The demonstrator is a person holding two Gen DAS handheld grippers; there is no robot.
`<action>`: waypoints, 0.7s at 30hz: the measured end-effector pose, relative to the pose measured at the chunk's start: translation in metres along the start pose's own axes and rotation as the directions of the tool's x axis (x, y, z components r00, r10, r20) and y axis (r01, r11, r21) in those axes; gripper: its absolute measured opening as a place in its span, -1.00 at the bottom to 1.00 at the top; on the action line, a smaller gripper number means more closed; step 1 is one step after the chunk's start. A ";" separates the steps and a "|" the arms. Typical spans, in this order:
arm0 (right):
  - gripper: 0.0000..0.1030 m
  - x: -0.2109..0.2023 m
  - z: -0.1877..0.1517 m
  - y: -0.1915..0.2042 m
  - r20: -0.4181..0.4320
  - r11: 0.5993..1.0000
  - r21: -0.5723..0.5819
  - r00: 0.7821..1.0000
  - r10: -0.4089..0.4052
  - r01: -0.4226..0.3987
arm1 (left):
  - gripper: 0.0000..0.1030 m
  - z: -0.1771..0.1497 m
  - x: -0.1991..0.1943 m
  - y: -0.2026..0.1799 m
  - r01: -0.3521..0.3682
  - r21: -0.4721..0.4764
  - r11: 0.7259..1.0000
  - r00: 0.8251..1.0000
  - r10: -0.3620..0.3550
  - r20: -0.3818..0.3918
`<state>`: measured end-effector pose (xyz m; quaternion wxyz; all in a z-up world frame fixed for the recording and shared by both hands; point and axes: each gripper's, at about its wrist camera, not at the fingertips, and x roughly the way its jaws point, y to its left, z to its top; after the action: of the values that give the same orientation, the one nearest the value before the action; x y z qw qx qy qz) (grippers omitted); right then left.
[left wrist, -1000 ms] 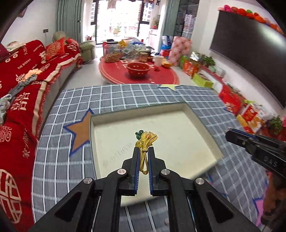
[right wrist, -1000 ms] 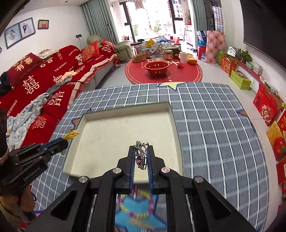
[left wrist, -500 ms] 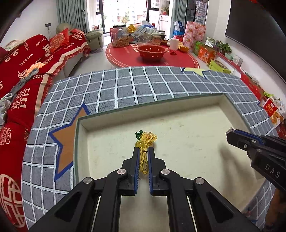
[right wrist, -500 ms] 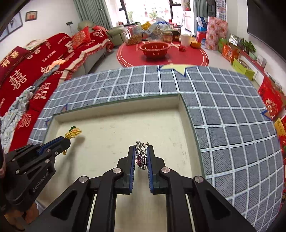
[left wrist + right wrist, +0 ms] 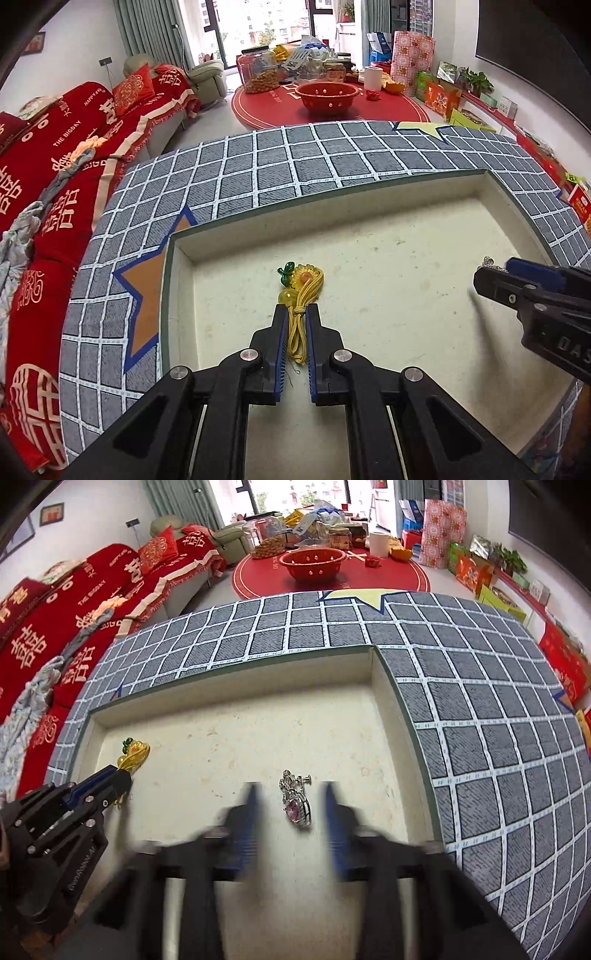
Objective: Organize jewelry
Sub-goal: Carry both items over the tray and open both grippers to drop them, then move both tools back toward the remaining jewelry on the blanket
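The step in hand is putting jewelry down in the tray (image 5: 384, 686): the right tool (image 5: 290, 805) is opening its jaws, and the earring (image 5: 295, 801) sits loose between them on the tray floor, touching neither jaw. The left tool (image 5: 296, 314) is closed tight on the cord of the yellow charm (image 5: 304, 280), low over the tray's left side, so next it should open and let go. The earring is silver with 1 pink stone; the charm has a yellow flower and green bit.
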<state>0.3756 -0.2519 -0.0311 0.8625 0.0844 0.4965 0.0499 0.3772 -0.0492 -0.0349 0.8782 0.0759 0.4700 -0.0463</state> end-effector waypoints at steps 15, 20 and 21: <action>0.49 -0.071 -0.008 -0.013 0.133 0.986 0.107 0.985 0.112 -0.126 | 1.00 -0.003 -0.057 0.014 0.024 -0.048 0.999 0.990 -0.017 0.139; 0.71 -0.111 -0.025 -0.010 0.209 0.983 0.111 0.971 0.120 -0.145 | 1.00 -0.027 -0.092 0.019 0.102 -0.039 0.994 0.984 -0.095 0.153; 0.88 -0.123 -0.031 -0.010 0.232 0.982 0.107 0.965 0.125 -0.154 | 1.00 -0.034 -0.101 0.020 0.102 -0.041 0.994 0.981 -0.093 0.168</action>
<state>0.2871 -0.2792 0.0557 0.9003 0.1779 0.3911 0.0698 0.2970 -0.0225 0.0327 0.9124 0.0268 0.3997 -0.0836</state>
